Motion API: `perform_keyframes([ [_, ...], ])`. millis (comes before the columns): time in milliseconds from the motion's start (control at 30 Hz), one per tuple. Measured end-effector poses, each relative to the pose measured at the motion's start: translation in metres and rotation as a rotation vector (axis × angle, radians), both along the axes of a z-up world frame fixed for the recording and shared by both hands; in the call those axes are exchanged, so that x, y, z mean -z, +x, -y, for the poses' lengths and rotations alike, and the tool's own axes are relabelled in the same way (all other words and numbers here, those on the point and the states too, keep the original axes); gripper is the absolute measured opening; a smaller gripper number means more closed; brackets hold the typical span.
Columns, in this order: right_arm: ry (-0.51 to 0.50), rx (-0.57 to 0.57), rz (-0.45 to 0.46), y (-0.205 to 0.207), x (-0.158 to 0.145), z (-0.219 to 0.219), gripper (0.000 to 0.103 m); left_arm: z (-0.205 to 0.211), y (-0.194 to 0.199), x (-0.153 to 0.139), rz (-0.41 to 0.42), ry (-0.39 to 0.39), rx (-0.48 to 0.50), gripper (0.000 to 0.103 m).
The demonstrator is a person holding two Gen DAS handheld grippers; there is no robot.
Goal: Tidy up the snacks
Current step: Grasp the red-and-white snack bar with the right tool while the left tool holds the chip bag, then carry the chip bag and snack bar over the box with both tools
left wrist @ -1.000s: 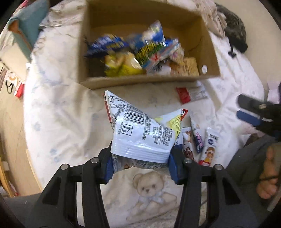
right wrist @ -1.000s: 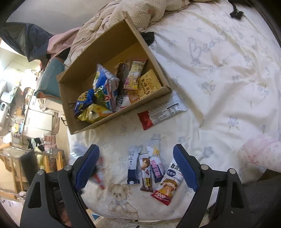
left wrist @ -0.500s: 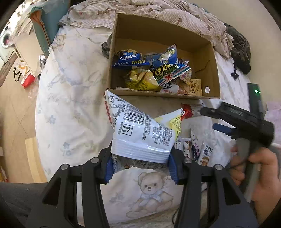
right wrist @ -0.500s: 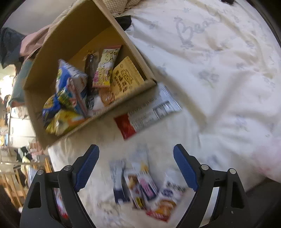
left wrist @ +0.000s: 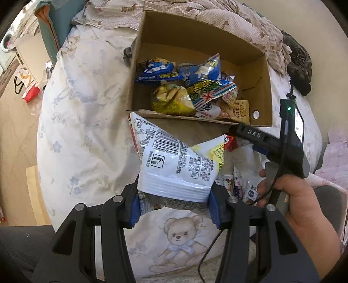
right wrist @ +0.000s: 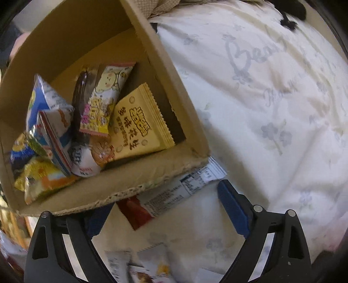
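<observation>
My left gripper point(left wrist: 174, 204) is shut on a white snack bag point(left wrist: 174, 165) with a barcode and holds it above the bed, just short of the cardboard box point(left wrist: 264, 87). The box holds several snack packets point(left wrist: 187, 87). My right gripper point(right wrist: 165, 209) is open and hovers over a red and white bar wrapper point(right wrist: 165, 200) that lies on the bed against the box's near wall point(right wrist: 130, 182). The right gripper also shows in the left wrist view point(left wrist: 250, 139), reaching towards that wrapper point(left wrist: 230, 141). A yellow peanut packet point(right wrist: 141, 124) lies in the box corner.
Several small snack bars point(left wrist: 239, 185) lie on the white floral bedsheet point(right wrist: 271, 108) below the box, also blurred in the right wrist view point(right wrist: 139, 267). A rumpled checked blanket point(left wrist: 217, 13) lies behind the box. The bed's left edge drops to the floor point(left wrist: 15, 135).
The right gripper has moved forward and down to the red and white wrapper by the box. The left gripper has kept hold of the white bag and has risen a little.
</observation>
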State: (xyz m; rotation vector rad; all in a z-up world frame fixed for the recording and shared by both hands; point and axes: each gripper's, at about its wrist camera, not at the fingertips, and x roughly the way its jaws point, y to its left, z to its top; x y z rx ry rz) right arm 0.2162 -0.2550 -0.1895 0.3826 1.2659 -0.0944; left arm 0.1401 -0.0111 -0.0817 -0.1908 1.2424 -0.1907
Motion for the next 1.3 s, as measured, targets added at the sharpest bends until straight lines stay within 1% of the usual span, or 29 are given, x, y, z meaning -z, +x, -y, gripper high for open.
perform_keyframes([
  [67, -0.092, -0.020, -0.052, -0.005, 0.007, -0.001, 0.094, 0.005, 0.000, -0.001, 0.006, 0.001, 0.013, 0.046],
  [100, -0.085, -0.035, -0.048, -0.008, 0.008, 0.000, 0.094, 0.006, -0.001, -0.002, 0.010, 0.002, 0.017, 0.046],
  [200, -0.126, -0.071, -0.076, -0.016, 0.006, 0.002, 0.093, 0.007, -0.003, -0.003, 0.016, 0.000, 0.025, 0.046],
  [267, -0.136, -0.084, -0.103, -0.025, 0.006, 0.010, 0.086, 0.006, -0.003, -0.004, 0.014, -0.008, 0.022, 0.046],
  [300, -0.134, -0.082, -0.118, -0.030, 0.007, 0.015, 0.077, 0.005, -0.003, -0.004, 0.012, -0.012, 0.020, 0.046],
  [333, -0.144, -0.080, -0.130, -0.035, 0.004, 0.021, 0.071, 0.005, -0.003, -0.005, 0.011, -0.016, 0.018, 0.046],
  [400, -0.155, -0.064, -0.126, -0.043, -0.001, 0.030, 0.071, 0.004, -0.004, -0.006, 0.008, -0.028, 0.012, 0.046],
  [433, -0.137, -0.040, -0.112, -0.046, -0.006, 0.036, 0.071, 0.004, -0.004, -0.006, 0.007, -0.032, 0.011, 0.046],
  [500, -0.028, 0.007, -0.061, -0.050, -0.014, 0.044, 0.073, 0.005, -0.004, -0.007, 0.006, -0.045, 0.012, 0.046],
  [533, 0.002, 0.019, -0.045, -0.048, -0.017, 0.044, 0.073, 0.007, -0.004, -0.008, 0.010, -0.045, 0.016, 0.046],
  [567, 0.000, 0.004, -0.034, -0.046, -0.019, 0.040, 0.074, 0.008, -0.005, -0.009, 0.018, -0.037, 0.020, 0.046],
  [600, -0.024, -0.020, -0.025, -0.042, -0.019, 0.033, 0.074, 0.008, -0.006, -0.010, 0.026, -0.026, 0.023, 0.046],
  [633, -0.038, -0.033, -0.017, -0.038, -0.018, 0.027, 0.077, 0.008, -0.006, -0.010, 0.029, -0.020, 0.023, 0.046],
  [667, -0.044, -0.040, -0.014, -0.034, -0.015, 0.020, 0.082, 0.006, -0.006, -0.009, 0.028, -0.016, 0.020, 0.047],
  [700, -0.037, -0.035, -0.013, -0.028, -0.012, 0.016, 0.084, 0.004, -0.006, -0.008, 0.024, -0.016, 0.015, 0.046],
  [767, -0.036, -0.030, -0.009, -0.018, -0.005, 0.005, 0.085, 0.000, -0.006, -0.005, 0.014, -0.010, -0.001, 0.047],
  [800, -0.061, -0.040, -0.008, -0.012, -0.002, 0.000, 0.085, -0.002, -0.006, -0.003, 0.011, -0.005, -0.005, 0.047],
  [867, -0.156, -0.073, -0.016, -0.001, 0.006, -0.011, 0.085, -0.004, -0.006, 0.000, 0.004, 0.007, -0.012, 0.047],
  [967, -0.185, -0.089, -0.033, 0.001, 0.015, -0.012, 0.085, -0.005, -0.005, 0.003, -0.002, 0.014, -0.017, 0.046],
  [1000, -0.182, -0.096, -0.032, 0.001, 0.014, -0.013, 0.083, -0.005, -0.005, 0.003, -0.003, 0.013, -0.017, 0.046],
  [1067, -0.168, -0.102, -0.041, -0.004, 0.014, 0.001, 0.063, -0.003, -0.004, 0.003, -0.002, 0.007, -0.015, 0.047],
  [1100, -0.143, -0.090, -0.042, -0.005, 0.011, 0.010, 0.058, -0.001, -0.003, 0.002, 0.000, 0.006, -0.011, 0.047],
  [1133, -0.103, -0.069, -0.043, -0.003, 0.009, 0.020, 0.044, 0.002, -0.003, 0.001, 0.004, 0.005, -0.004, 0.047],
  [1167, -0.068, -0.042, -0.043, -0.005, 0.007, 0.031, 0.037, 0.004, -0.003, 0.000, 0.008, 0.004, 0.001, 0.046],
  [1233, -0.013, 0.013, -0.049, -0.013, 0.006, 0.050, 0.032, 0.008, -0.002, -0.001, 0.014, 0.005, 0.008, 0.047],
  [1300, 0.047, 0.056, -0.052, -0.023, 0.002, 0.066, 0.032, 0.008, -0.001, -0.002, 0.013, -0.003, 0.008, 0.047],
])
